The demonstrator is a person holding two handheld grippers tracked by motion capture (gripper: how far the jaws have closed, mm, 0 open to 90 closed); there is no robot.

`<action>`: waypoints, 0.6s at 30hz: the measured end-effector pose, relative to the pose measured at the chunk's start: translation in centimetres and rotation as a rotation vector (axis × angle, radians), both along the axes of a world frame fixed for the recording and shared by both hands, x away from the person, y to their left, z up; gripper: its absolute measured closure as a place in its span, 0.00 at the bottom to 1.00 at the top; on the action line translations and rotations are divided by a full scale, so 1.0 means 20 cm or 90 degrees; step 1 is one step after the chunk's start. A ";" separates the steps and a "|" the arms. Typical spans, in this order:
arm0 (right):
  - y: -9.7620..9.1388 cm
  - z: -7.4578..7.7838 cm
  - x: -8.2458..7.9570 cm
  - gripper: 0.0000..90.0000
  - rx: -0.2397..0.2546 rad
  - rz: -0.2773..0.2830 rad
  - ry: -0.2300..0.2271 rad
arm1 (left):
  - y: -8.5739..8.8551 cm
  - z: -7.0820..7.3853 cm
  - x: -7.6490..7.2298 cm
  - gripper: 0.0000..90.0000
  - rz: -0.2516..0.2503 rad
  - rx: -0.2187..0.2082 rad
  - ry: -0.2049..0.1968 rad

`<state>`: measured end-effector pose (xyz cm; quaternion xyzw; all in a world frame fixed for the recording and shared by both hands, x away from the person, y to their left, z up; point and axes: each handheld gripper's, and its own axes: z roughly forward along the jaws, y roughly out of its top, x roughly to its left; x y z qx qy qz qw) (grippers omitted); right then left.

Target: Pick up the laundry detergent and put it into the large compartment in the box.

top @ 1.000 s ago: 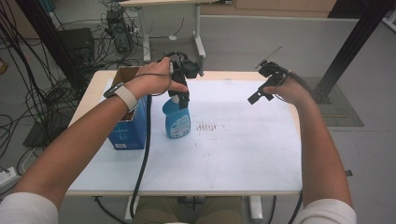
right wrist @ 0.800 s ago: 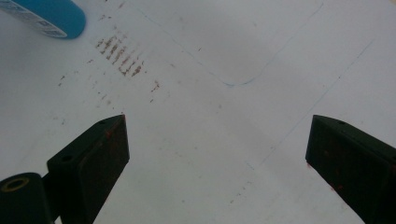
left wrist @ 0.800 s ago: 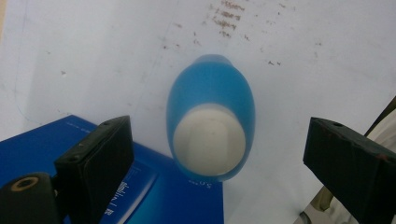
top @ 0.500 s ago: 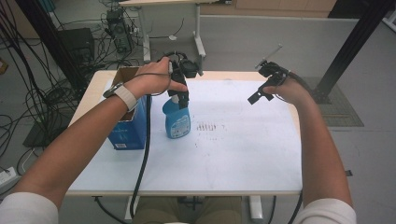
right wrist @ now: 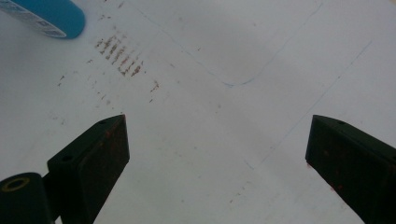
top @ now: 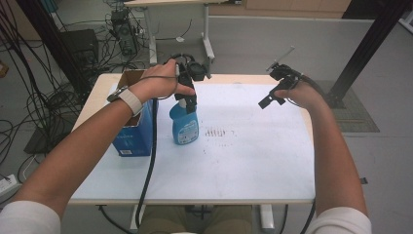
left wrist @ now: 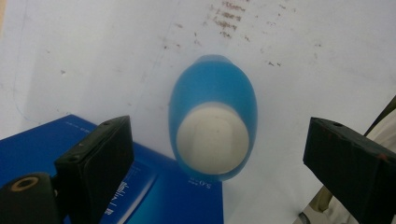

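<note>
Translucent blue plastic spray bottle [top: 184, 126] upright on white table sheet [top: 243, 161], just right of dark blue cardboard box [top: 131, 134]. White label on bottle front, print too small to read. Box print likewise illegible; in left gripper view, blurred white characters near box edge [left wrist: 140, 196].

Left gripper [top: 189, 100] directly above bottle top, jaws wide, white cap [left wrist: 212, 138] between them, untouched.

Right gripper [top: 272, 97] raised over right far table area, jaws wide, empty.

Brown smudge marks [top: 215, 132] right of bottle.
</note>
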<state>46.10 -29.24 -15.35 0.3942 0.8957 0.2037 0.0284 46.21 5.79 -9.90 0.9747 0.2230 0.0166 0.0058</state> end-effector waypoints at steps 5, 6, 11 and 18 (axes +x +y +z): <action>0.00 0.00 0.00 0.07 0.001 -0.001 0.000 | 0.00 0.00 0.00 0.10 0.000 -0.001 0.000; 0.00 0.00 0.00 0.07 0.000 -0.001 0.001 | 0.00 0.00 0.00 0.10 0.001 -0.001 0.000; 0.00 0.00 0.00 0.07 0.001 -0.001 -0.001 | 0.00 0.00 0.00 0.10 0.002 -0.001 0.000; -0.01 0.01 0.00 0.07 0.001 -0.003 0.001 | 0.00 0.00 0.01 0.10 0.004 -0.001 0.000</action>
